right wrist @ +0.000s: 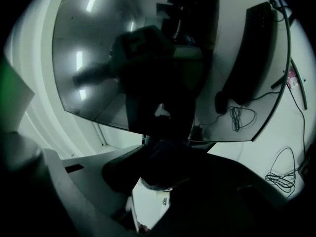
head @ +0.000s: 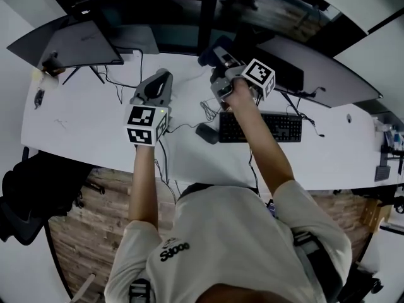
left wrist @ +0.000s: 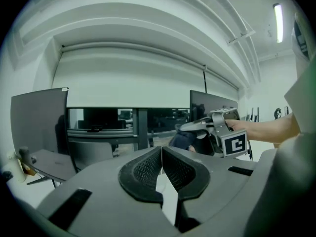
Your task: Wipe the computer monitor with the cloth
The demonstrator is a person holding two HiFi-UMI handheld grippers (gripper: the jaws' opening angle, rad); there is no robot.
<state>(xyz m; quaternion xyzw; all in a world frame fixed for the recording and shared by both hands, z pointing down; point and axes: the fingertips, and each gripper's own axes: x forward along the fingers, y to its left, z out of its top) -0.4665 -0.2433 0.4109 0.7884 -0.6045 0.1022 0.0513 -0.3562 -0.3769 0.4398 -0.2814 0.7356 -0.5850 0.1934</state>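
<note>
The computer monitor [head: 297,68] stands at the back right of the white desk [head: 82,125]. My right gripper [head: 218,59] is up against its left part, shut on a dark blue cloth [head: 211,49]. In the right gripper view the glossy screen [right wrist: 98,58] fills the frame, with the bunched cloth [right wrist: 165,169] in the right gripper [right wrist: 163,157] close to the screen's lower edge. My left gripper [head: 159,77] hovers over the desk left of it, shut and empty [left wrist: 162,152]. The left gripper view shows the right gripper [left wrist: 222,135] and the cloth [left wrist: 182,141].
A second monitor [head: 69,43] stands at the back left. A black keyboard [head: 259,126], a mouse [head: 206,132] and loose cables [head: 126,81] lie on the desk. A black chair [head: 31,194] is at the left, over the wood floor.
</note>
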